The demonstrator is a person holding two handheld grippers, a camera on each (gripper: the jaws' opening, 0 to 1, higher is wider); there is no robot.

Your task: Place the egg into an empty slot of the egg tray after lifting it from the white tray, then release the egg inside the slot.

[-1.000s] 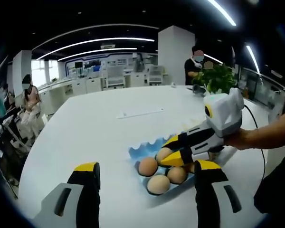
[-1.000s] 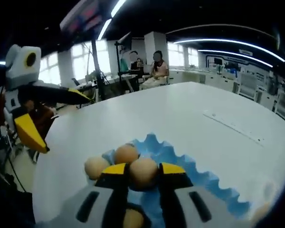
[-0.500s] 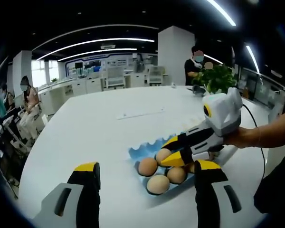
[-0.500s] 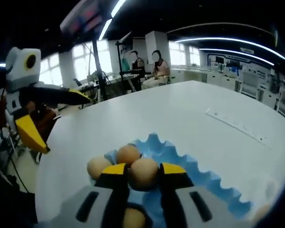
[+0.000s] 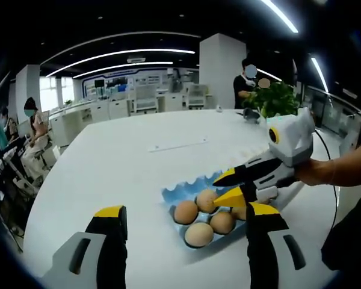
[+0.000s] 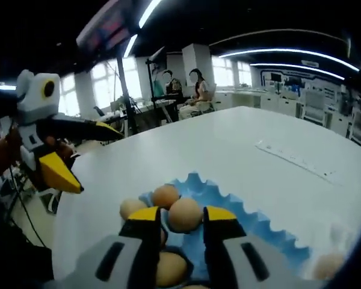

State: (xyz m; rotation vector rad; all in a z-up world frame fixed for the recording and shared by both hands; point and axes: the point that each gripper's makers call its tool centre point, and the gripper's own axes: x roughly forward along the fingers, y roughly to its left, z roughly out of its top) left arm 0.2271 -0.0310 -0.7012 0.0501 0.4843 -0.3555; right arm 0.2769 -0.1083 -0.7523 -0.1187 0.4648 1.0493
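Observation:
The blue egg tray (image 5: 174, 194) lies on the white table and holds several brown eggs. One egg (image 5: 206, 200) rests in a slot just ahead of my right gripper (image 5: 228, 187), which hangs above the tray's right side, its yellow-tipped jaws apart and off the egg. In the right gripper view that egg (image 6: 185, 215) shows in the gap of my right gripper (image 6: 183, 218), down in the tray (image 6: 253, 226). My left gripper (image 5: 186, 211) stands wide open near the table's edge, short of the tray, holding nothing. It also appears as the left gripper (image 6: 100, 159) off the table's left side.
A thin white strip (image 5: 177, 144) lies on the table beyond the tray. A potted plant (image 5: 277, 99) and a standing person (image 5: 248, 75) are at the far right. Another blurred egg (image 6: 328, 265) sits at the lower right edge. Seated people (image 6: 195, 90) are behind the table.
My right gripper has drawn back and risen from the tray, leaving the egg in its slot. The left gripper has stayed where it was.

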